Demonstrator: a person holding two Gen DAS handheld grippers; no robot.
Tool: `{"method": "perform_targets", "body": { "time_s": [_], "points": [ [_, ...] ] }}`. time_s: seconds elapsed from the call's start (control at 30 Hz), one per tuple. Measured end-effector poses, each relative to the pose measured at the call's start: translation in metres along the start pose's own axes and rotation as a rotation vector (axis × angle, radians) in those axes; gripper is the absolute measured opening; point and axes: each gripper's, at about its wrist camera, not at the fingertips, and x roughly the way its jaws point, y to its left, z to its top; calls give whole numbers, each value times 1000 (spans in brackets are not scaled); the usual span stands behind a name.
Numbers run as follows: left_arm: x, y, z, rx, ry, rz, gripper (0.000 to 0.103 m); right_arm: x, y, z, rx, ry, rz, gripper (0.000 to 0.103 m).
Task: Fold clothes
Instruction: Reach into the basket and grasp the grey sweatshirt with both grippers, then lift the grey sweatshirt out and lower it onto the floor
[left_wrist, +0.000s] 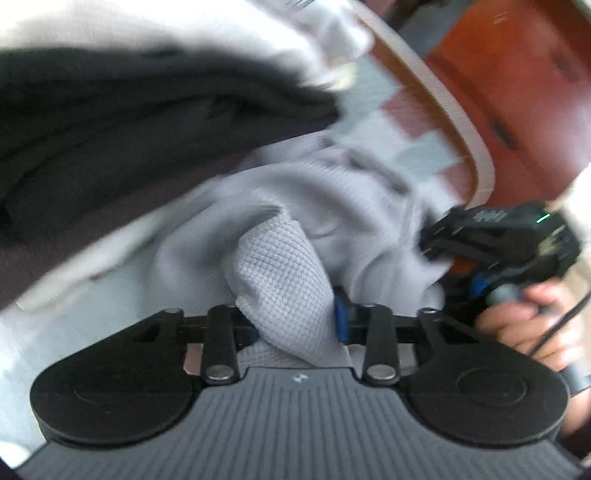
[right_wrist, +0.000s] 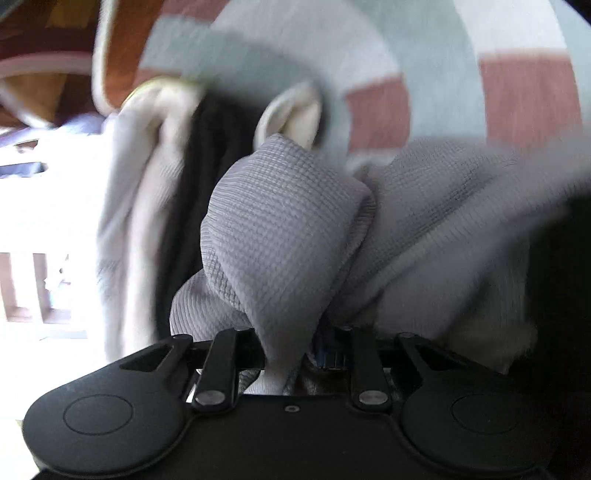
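Checked in pale blue, white and brick red, a cloth-covered surface (left_wrist: 373, 122) carries the laundry in this blurred moment, and on it lies a light grey waffle-knit garment (left_wrist: 295, 206), bunched up in the middle of both views. From the left wrist camera, the left gripper (left_wrist: 295, 325) is clenched on a thick fold of that garment, the textured fabric bulging up between its blue-padded fingers (left_wrist: 340, 317). From the right wrist camera, the right gripper (right_wrist: 291, 354) grasps another wad of the same grey knit, which rises in a rounded hump just ahead of its jaws. The left view also catches the right gripper at the garment's far edge, with a person's hand (left_wrist: 532, 325) wrapped around its handle. Beside the grey piece lie a dark garment (left_wrist: 129, 122) and a white garment (left_wrist: 147, 26), stacked close together. Beyond the surface's pale rim stands reddish-brown wooden furniture (left_wrist: 517, 92).
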Motion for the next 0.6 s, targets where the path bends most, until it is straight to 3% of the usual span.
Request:
{"method": "perform_targets", "body": {
  "time_s": [0.07,0.27,0.4,0.6],
  "points": [
    [-20,-10,-4,39,-5,-4,33,-6,6,-23,-8,10,55,25],
    [-82,-15,-18,17,-50,-66,33,-21,25,-57,-64,45,155,25],
    [-122,-12,-16,4,-99,-56,33,-14,59,-66,-164,97,158,25],
    [-193,3,-15,-19,-204,3,32,13,140,-96,-406,128,138,25]
  ]
}}
